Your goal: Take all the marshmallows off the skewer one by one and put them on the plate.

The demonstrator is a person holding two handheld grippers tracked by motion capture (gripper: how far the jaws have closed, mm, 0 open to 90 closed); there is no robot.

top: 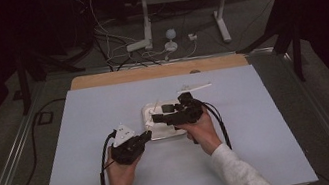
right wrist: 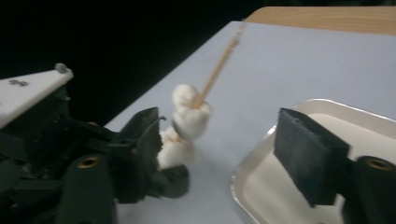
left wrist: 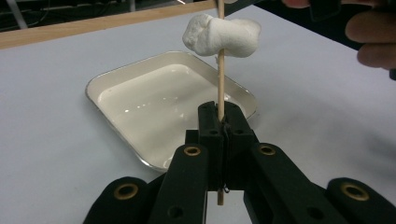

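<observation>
We see the light blue-grey surface [top: 116,181], with a wooden edge strip [top: 159,71] along its far side. Near the middle of the surface sits a shallow white enamel tray [left wrist: 154,107], rectangular with rounded corners and a thin metal rim; it lies flat.

Left gripper [left wrist: 219,122]: clamped tight on a thin wooden skewer [left wrist: 219,81]. The skewer stands upright between the closed jaws and sticks out a bit below them too. In the left gripper view it rises in front of the tray's near corner. In the high view the left gripper [top: 147,135] sits just left of the tray, held in the person's left hand [top: 120,173].

Marshmallows [left wrist: 221,35]: white, threaded on the skewer well above the left gripper's jaws, off the surface. In the right gripper view we read at least two soft white lumps [right wrist: 187,123] stacked along the stick, the picture blurred, so we can't tell the exact count.

Right gripper [right wrist: 224,149]: jaws part-open, with a clear gap between the pads; nothing pressed. One jaw stands just beside the marshmallows; whether it touches them we can't tell. The other jaw hangs over the tray rim. In the high view the right gripper [top: 156,118] is over the tray, held in the right hand [top: 204,129].
</observation>
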